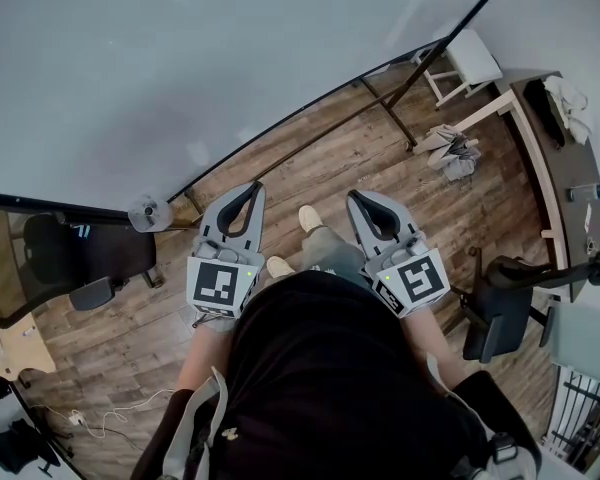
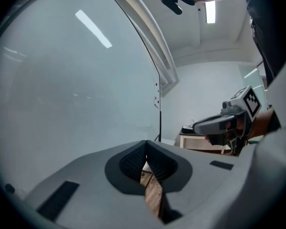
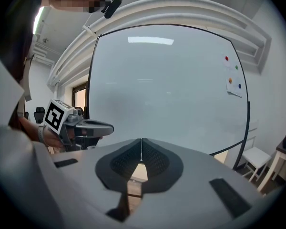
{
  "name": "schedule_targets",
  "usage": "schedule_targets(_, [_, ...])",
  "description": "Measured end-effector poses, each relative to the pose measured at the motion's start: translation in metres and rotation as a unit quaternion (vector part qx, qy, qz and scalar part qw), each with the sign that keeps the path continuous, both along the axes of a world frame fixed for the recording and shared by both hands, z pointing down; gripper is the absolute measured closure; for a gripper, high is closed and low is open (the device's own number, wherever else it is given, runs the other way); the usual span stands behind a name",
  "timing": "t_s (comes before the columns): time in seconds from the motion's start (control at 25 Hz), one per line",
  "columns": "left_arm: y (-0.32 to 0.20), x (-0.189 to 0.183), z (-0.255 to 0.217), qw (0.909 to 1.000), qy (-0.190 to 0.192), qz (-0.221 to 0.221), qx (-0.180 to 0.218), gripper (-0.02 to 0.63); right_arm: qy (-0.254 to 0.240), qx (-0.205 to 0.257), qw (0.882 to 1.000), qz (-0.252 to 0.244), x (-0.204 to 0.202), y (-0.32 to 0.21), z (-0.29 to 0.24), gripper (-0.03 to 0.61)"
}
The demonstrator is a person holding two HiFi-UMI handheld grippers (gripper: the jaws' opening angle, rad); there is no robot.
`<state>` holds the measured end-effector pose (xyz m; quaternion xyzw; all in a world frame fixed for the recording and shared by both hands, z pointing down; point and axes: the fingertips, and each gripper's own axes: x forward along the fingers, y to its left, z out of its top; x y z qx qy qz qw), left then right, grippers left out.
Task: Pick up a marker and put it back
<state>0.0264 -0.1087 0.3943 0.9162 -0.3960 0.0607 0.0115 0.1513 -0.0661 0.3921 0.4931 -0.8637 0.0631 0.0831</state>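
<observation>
Two tools are held side by side before a large whiteboard (image 1: 180, 68). The left tool (image 1: 249, 189) has its jaws pressed together with nothing between them. The right tool (image 1: 356, 198) is likewise closed tight and empty. Each carries one cube with square markers, two in all (image 1: 220, 286) (image 1: 412, 283). The marker cannot be made out in any view, so where it lies I cannot tell. In the right gripper view, four small coloured magnets sit near the board's upper right corner: red (image 3: 226, 58), green (image 3: 236, 67), orange (image 3: 229, 80) and blue (image 3: 239, 86), the lower two on a sheet of paper (image 3: 234, 89). On the wooden floor (image 1: 310, 158) stand two black office chairs, one at the left (image 1: 70, 258) and one at the right (image 1: 505, 308), and one white stool (image 1: 465, 63). A tabletop (image 1: 570, 183) along the right wall bears a white cloth (image 1: 570, 103).
</observation>
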Motion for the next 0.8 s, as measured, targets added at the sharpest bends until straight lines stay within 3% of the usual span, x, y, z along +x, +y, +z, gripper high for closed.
schedule_targets(0.8, [0.001,-0.034,0.016,0.9997,0.005,-0.018,-0.015,0.604,0.017,-0.006,1.0,-0.017,-0.029,-0.004,0.002,0.563])
